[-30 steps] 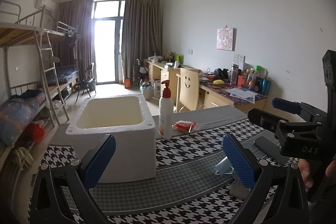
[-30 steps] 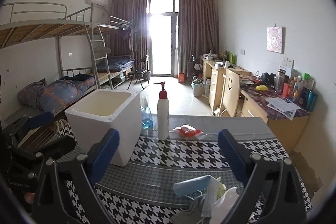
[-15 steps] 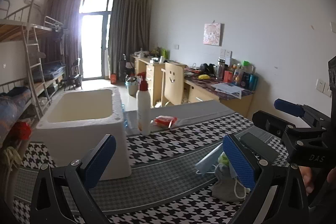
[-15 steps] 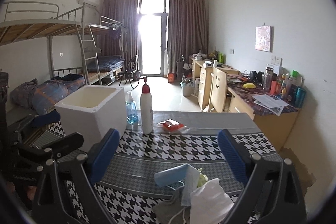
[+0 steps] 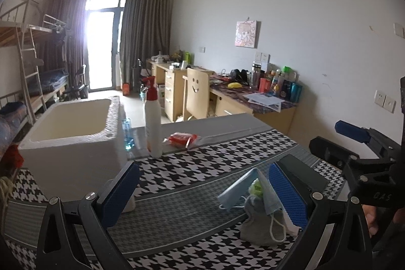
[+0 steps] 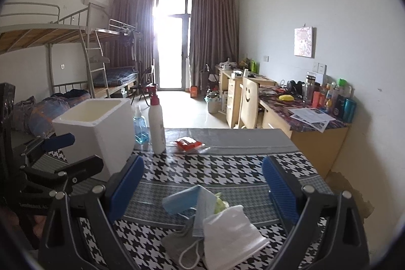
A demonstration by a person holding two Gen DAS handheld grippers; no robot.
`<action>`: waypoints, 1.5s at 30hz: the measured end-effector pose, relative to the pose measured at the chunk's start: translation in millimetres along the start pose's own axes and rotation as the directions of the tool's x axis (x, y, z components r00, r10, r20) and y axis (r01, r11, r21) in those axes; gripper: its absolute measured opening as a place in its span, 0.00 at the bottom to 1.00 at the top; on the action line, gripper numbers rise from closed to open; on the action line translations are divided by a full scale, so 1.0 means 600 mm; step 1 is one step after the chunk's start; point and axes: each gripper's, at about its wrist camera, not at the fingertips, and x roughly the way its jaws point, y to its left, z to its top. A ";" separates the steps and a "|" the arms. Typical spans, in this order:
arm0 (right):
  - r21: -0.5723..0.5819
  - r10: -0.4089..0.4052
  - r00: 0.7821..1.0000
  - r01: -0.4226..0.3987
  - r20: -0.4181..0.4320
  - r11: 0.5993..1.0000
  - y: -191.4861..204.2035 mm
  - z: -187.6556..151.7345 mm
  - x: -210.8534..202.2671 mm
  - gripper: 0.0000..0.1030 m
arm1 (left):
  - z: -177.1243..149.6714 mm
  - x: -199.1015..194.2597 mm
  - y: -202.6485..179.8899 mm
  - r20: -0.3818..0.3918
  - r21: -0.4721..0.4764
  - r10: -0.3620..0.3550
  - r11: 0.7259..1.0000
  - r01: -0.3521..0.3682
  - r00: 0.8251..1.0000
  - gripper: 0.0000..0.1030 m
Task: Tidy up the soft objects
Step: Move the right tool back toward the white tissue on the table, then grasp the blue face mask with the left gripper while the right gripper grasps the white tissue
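A small pile of soft things lies on the houndstooth tablecloth (image 6: 227, 168): a blue face mask (image 6: 187, 199), a grey cloth (image 6: 177, 244), a white cloth (image 6: 230, 232) and a bit of yellow-green (image 6: 220, 204). My right gripper (image 6: 202, 184) is open and empty, its jaws spread to either side above the pile. My left gripper (image 5: 202, 194) is open and empty; the same pile, with the mask (image 5: 240, 189) and the grey cloth (image 5: 260, 227), lies by its right finger (image 5: 286, 191). A white foam box (image 5: 73, 143) stands open at the left, also in the right wrist view (image 6: 98, 133).
A white pump bottle (image 5: 153, 120), a blue bottle (image 6: 140, 127) and a red packet (image 5: 182, 138) sit at the table's far side. A dark flat slab (image 5: 303, 173) lies right of the pile. Desks, a chair and bunk beds stand beyond the table.
Both grippers have moved toward the pile, which now sits larger and nearer in both views. The left view has swung right, away from the foam box. Both jaws stay open.
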 end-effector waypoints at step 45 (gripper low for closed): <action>0.073 -0.028 0.978 0.044 -0.206 0.996 -0.132 -0.150 0.064 0.94 | -0.064 0.181 -0.116 -0.244 -0.050 -0.108 0.994 0.099 0.964 0.75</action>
